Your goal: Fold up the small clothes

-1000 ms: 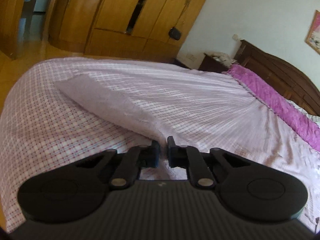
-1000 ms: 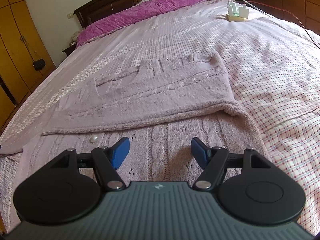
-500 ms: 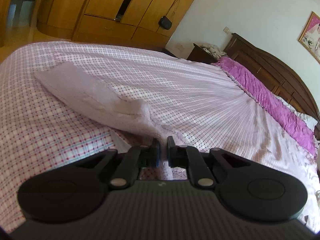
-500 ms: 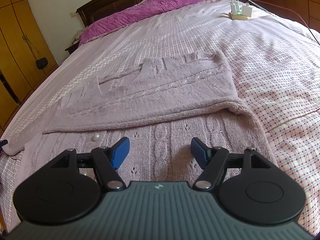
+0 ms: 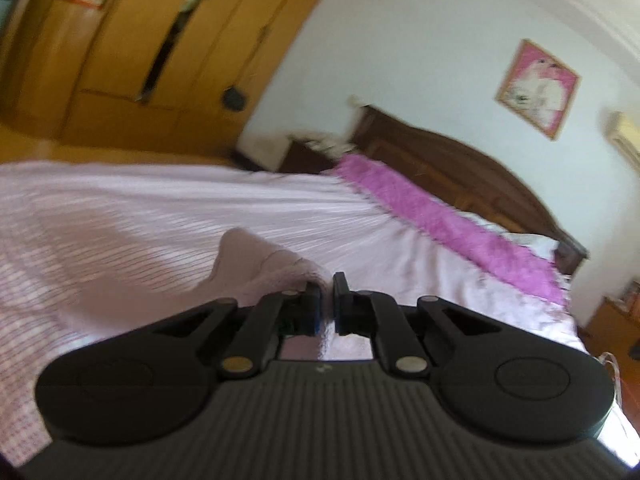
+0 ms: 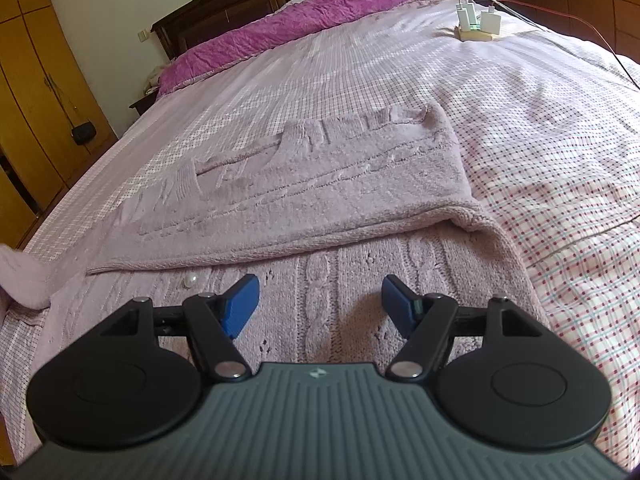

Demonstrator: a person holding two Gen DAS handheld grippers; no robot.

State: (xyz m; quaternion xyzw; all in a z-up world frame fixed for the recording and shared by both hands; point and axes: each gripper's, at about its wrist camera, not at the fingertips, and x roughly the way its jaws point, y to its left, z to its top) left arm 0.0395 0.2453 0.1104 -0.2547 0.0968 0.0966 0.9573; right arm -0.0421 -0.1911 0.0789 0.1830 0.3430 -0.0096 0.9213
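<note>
Left wrist: left claw (image 5: 327, 300) clamped on lilac sweater sleeve (image 5: 256, 264).

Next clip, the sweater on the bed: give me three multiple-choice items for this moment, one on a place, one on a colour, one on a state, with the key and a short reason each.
1. Where do the white chargers lie?
A. on the bed, far right
B. on the sweater
C. on the floor

2. What colour are the pads of the right gripper?
A. red
B. blue
C. white

3. How are the left gripper and its fingers?
A. wide open over bare sheet
B. shut on the sleeve
C. shut on a pillow

Key:
1 A, they sit on the checked sheet beyond the sweater.
2 B, both fingers end in blue pads.
3 B, the mauve sleeve bunches into the closed fingers.
</note>
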